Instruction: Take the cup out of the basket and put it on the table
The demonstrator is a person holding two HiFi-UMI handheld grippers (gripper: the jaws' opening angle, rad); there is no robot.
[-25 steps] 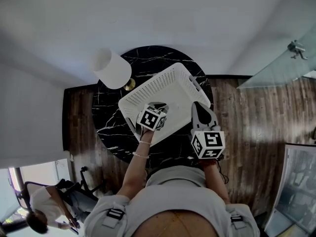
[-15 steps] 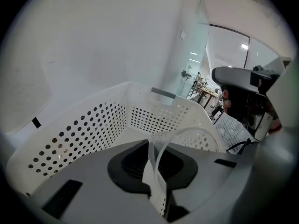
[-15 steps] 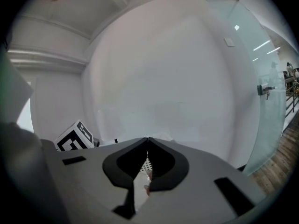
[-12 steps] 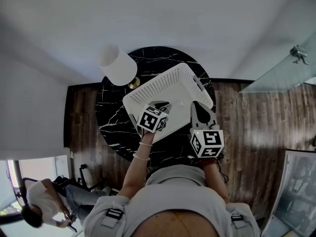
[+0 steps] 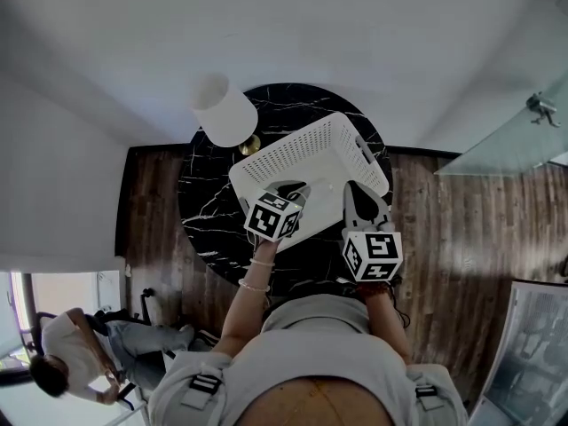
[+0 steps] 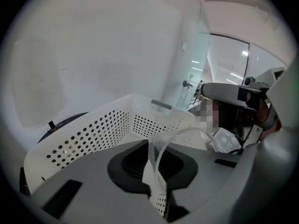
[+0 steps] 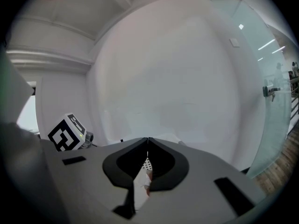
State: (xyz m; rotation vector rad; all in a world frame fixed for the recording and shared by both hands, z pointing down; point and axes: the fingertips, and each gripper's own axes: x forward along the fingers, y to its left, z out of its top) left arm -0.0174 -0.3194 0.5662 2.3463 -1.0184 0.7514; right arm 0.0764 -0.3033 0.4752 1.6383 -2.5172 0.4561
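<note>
A clear plastic cup (image 6: 153, 168) is pinched by its thin wall in my left gripper (image 6: 156, 158), which is shut on it. Its round rim (image 6: 187, 132) stands above the white perforated basket (image 6: 93, 134). In the head view my left gripper (image 5: 288, 190) hovers over the near part of the basket (image 5: 302, 153); the cup is too clear to make out there. My right gripper (image 5: 358, 189) is at the basket's near right edge. In the right gripper view its jaws (image 7: 148, 141) meet at the tips, with a bit of white perforated basket (image 7: 146, 164) showing through the gap below.
The basket stands on a round black marble table (image 5: 209, 207). A lamp with a white shade (image 5: 224, 111) stands at the table's far left. Wooden floor (image 5: 453, 229) surrounds the table. A person (image 5: 71, 362) is at the lower left, and a glass partition (image 5: 515, 131) is on the right.
The left gripper has lifted a little with the cup in it. The head view has shifted, so table, basket and lamp sit further right. The right gripper has barely moved.
</note>
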